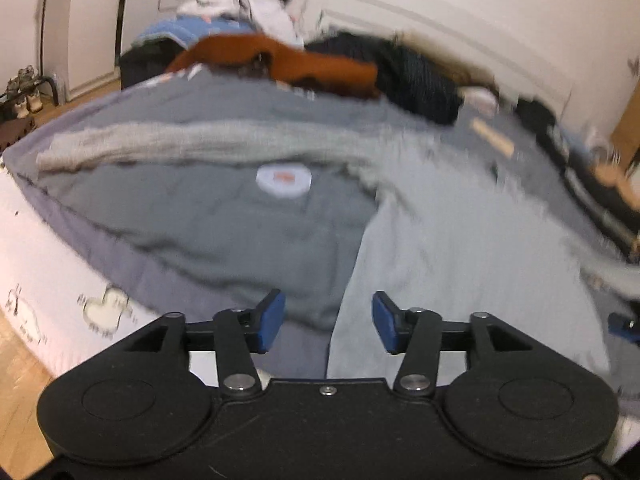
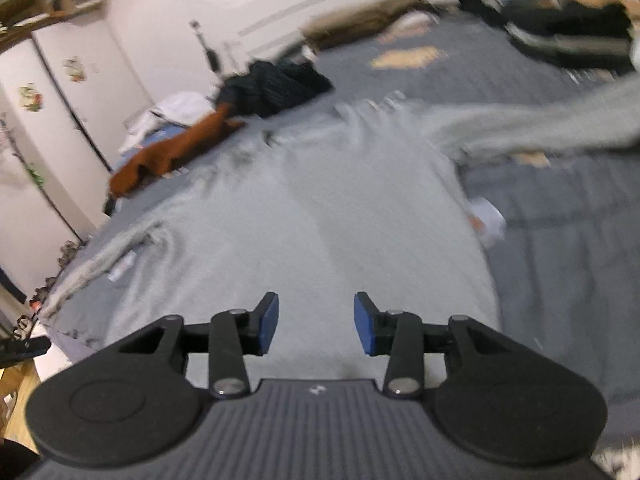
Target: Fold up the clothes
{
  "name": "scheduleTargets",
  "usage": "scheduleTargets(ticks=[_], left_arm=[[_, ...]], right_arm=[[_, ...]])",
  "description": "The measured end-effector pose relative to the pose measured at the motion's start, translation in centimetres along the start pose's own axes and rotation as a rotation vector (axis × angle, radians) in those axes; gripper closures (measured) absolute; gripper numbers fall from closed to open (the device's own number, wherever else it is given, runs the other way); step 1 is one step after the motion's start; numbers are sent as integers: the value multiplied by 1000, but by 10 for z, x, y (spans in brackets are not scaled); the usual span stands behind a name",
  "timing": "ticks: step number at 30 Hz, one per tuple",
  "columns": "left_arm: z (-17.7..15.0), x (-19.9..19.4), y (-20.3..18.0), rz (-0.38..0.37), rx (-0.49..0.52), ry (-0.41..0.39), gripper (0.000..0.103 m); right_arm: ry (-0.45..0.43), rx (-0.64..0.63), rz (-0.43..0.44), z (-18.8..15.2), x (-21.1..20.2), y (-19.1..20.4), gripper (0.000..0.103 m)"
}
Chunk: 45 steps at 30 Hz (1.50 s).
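– So, where is the garment?

– A light grey sweater lies spread flat on a bed covered with a darker grey quilt. Everything else I place relative to that sweater. Both views are blurred, so fine detail is lost.

– What are the two grippers doing?

– The left gripper hangs above the sweater's near left edge, where pale knit meets quilt. Its blue-padded fingers are spread apart with nothing between them. The right gripper hangs over the sweater's near middle, fingers likewise parted and empty. I cannot tell whether either touches the fabric.

– How are the sleeves lying?

– In the left wrist view, one sleeve stretches away to the left across the quilt. In the right wrist view, the other sleeve runs off to the right.

– Anything else nearby?

– A small white patch with an orange mark sits on the quilt just beside the sweater's left side. Beyond the sweater's far end lies a rust-orange garment, with a dark navy heap of clothes beside it. Farther off still, past the orange garment, is a pile of white and blue laundry. A white wall rises behind the bed.
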<state>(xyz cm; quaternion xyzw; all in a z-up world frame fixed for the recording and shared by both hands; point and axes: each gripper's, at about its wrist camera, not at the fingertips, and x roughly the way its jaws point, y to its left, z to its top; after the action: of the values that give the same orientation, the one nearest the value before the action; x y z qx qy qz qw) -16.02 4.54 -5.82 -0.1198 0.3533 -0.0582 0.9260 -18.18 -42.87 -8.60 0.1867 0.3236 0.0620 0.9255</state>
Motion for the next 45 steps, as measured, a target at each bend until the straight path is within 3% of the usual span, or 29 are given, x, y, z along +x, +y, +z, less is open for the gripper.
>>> scheduleTargets(ticks=[5, 10, 14, 19, 27, 33, 45], left_arm=[[18, 14, -8, -25, -1, -114, 37], [40, 36, 0, -17, -68, -131, 37], [51, 42, 12, 20, -139, -194, 28], [61, 54, 41, 69, -279, -239, 28], [56, 69, 57, 90, -321, -251, 29], [56, 66, 58, 63, -338, -286, 28], [56, 64, 60, 51, -358, -340, 28]], right_arm=[[-34, -63, 22, 26, 20, 31, 52], [-70, -155, 42, 54, 45, 66, 49], [-84, -215, 82, 67, 57, 86, 47], [-75, -198, 140, 66, 64, 90, 45], [-89, -191, 118, 54, 83, 95, 44], [-70, -176, 126, 48, 92, 96, 44], [-85, -161, 161, 46, 85, 105, 44]])
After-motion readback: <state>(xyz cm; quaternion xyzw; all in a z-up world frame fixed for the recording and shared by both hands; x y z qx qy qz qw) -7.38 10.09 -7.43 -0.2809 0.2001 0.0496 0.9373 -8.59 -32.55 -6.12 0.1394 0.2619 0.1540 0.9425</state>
